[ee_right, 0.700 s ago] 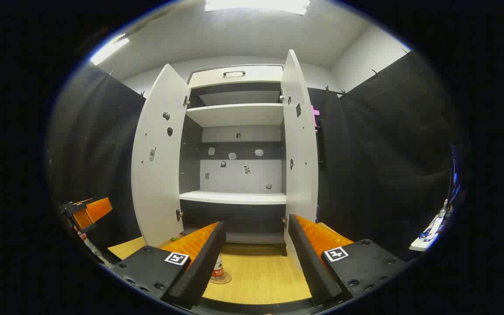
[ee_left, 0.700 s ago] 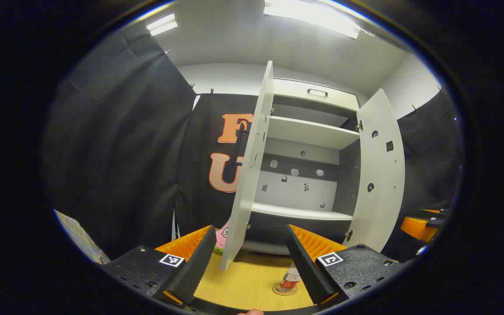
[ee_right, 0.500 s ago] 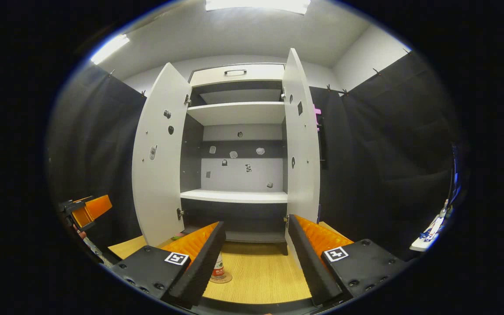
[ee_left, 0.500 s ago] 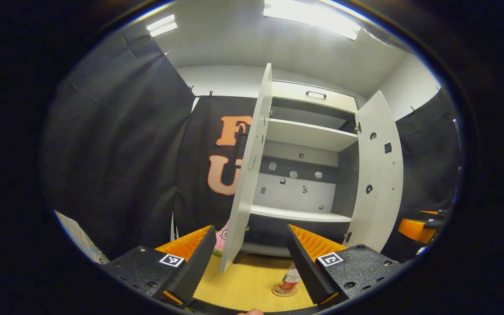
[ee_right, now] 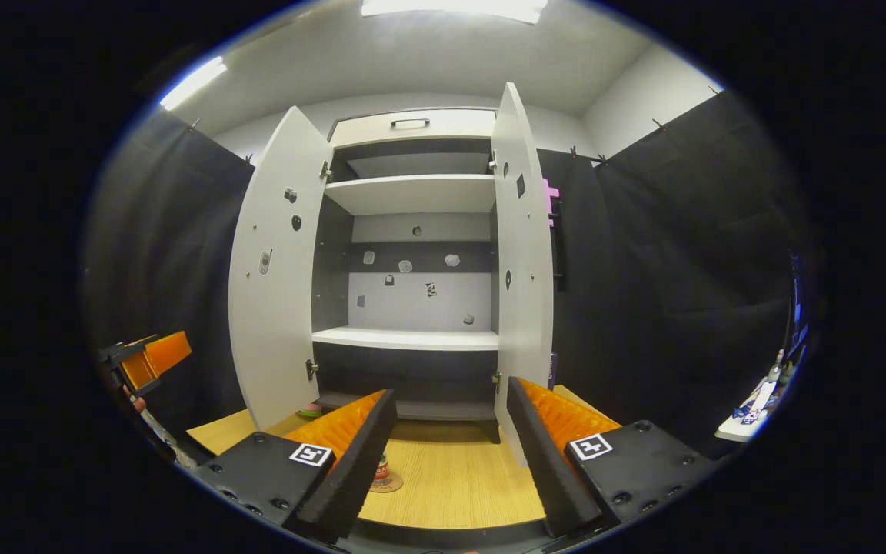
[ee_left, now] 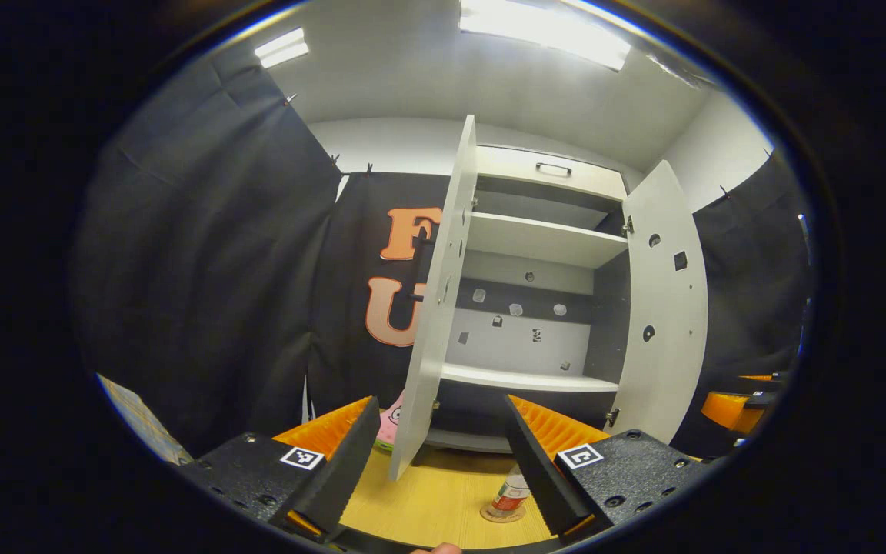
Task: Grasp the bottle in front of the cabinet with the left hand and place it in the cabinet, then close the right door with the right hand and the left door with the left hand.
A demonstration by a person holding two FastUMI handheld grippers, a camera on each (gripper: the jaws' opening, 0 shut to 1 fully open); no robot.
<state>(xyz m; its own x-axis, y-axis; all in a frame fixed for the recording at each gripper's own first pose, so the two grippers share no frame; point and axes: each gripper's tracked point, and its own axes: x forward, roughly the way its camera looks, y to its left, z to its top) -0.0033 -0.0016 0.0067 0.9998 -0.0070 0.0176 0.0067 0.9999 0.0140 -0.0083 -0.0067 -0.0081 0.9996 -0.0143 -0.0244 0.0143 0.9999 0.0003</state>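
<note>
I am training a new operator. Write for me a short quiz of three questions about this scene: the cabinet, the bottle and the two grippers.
1. True or false: both doors of the cabinet stand open.
2. Where is the bottle? A) on the lower shelf, B) on the wooden table in front of the cabinet, C) between the fingers of the left gripper.
3. Fill in: the right gripper is ____ (open or shut).

Key:
1. True. The left door and the right door are both swung out.
2. B. It stands upright on a small round coaster, not held.
3. Open, with nothing between its fingers.
</note>
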